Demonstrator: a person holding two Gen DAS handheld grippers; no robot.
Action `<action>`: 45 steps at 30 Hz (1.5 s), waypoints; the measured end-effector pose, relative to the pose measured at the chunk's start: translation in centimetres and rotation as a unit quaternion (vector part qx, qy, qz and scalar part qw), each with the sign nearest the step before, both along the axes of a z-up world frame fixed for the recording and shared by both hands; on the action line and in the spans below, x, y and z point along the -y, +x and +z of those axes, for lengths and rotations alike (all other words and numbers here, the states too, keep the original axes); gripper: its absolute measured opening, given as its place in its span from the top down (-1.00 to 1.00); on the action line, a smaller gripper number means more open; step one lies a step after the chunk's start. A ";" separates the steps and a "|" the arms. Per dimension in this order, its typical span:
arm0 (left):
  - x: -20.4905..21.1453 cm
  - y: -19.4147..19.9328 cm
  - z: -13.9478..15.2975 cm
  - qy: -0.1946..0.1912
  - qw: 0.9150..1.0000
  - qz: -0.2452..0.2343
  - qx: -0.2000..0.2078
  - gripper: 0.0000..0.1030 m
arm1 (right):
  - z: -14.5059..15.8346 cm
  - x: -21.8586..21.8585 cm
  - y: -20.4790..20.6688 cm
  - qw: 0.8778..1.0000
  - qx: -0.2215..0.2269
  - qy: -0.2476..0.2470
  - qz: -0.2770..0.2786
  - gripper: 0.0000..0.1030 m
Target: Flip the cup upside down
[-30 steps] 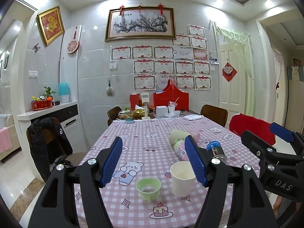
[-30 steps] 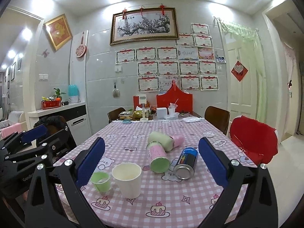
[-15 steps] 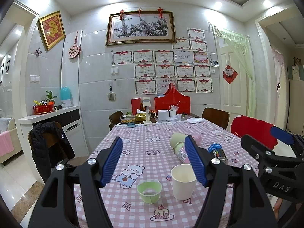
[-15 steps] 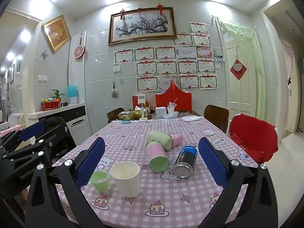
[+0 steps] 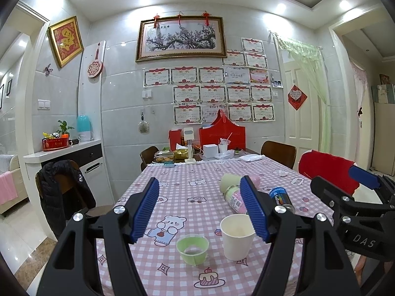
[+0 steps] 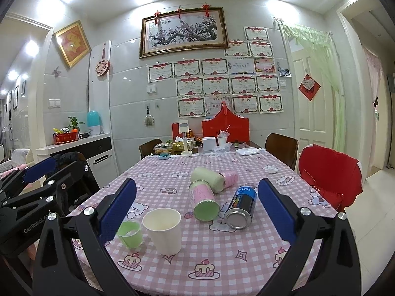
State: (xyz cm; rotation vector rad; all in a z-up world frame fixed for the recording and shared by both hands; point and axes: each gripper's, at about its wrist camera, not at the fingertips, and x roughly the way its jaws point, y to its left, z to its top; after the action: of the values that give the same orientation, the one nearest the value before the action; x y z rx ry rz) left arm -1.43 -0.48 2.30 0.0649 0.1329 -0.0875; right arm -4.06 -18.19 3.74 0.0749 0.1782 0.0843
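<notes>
A: How far along is the task judged to be?

B: Nothing is done yet. The left hand-held gripper (image 5: 200, 212) and right hand-held gripper (image 6: 197, 212) are held spread, nothing pinched.

A: And the containers on the table (image 6: 246, 259)?

B: The green cup (image 6: 130, 233) is seen upright, contents unclear; beside it the white paper cup (image 6: 164, 230) stands upright, apparently empty; the green-bottomed canister (image 6: 203, 201) and spray can (image 6: 241, 206) are lying down.

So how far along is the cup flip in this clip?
Nothing looks done yet: the white paper cup stands upright, mouth up, on the checked tablecloth beside the small green cup. Nothing is in hand: the left hand-held gripper and the right hand-held gripper are both open and empty, short of the cups. Left: grasp a cup, turn it over, set it down on its rim.
</notes>
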 end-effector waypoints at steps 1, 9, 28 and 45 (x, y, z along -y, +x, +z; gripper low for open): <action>0.0 0.0 0.0 0.000 1.000 0.000 0.000 -0.31 | 0.0 0.0 0.0 1.000 -0.001 0.000 0.000 -0.85; -0.2 0.1 0.0 -0.003 1.000 0.003 -0.002 -0.31 | 0.0 0.0 0.1 1.000 -0.002 0.000 0.001 -0.85; -0.2 0.3 0.1 -0.001 1.000 0.002 -0.005 -0.31 | -0.1 -0.1 0.1 1.000 -0.003 0.001 0.002 -0.85; 0.0 0.8 -0.4 0.001 1.000 0.003 -0.009 -0.31 | -0.2 -0.3 0.4 1.000 -0.005 0.000 0.003 -0.85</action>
State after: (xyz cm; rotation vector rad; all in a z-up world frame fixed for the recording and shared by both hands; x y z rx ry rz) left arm -0.62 -0.45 1.93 0.0649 0.1519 -0.0829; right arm -3.67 -17.87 3.50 0.0741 0.1889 0.0908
